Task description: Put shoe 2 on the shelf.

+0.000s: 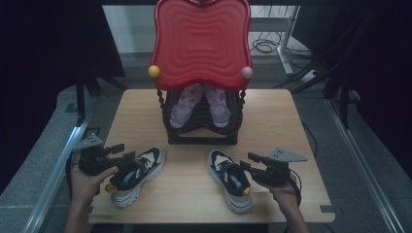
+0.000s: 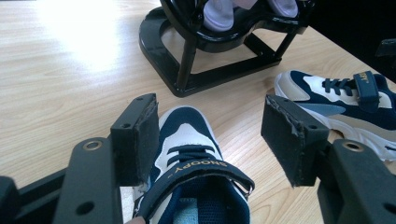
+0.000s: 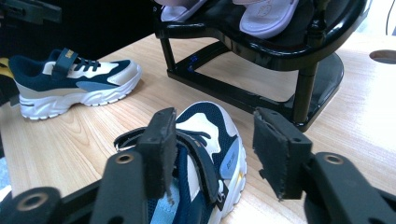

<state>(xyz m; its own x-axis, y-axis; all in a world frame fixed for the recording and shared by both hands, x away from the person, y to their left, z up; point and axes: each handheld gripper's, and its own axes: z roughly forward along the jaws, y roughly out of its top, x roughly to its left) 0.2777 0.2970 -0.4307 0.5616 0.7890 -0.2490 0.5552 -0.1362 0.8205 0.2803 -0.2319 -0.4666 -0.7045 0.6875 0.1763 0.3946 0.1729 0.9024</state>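
Two navy-and-white children's sneakers lie on the wooden table (image 1: 286,126). The left sneaker (image 1: 138,174) (image 2: 191,158) sits under my left gripper (image 1: 124,153) (image 2: 210,135), whose jaws stand wide apart; the left pad is close to the shoe's side and the right pad is clear of it. The right sneaker (image 1: 229,179) (image 3: 210,126) lies toe-away below my right gripper (image 1: 246,161) (image 3: 215,144). That gripper is open too, and its pads press on nothing. Each gripper view also shows the other sneaker (image 2: 336,100) (image 3: 74,84) farther off.
A black shoe rack (image 1: 201,133) (image 2: 187,60) (image 3: 261,46) stands at the table's back middle, holding a pair of pink sandals (image 1: 187,104). A red wavy panel (image 1: 201,43) rises above it. The table's front edge runs just behind both sneakers' heels.
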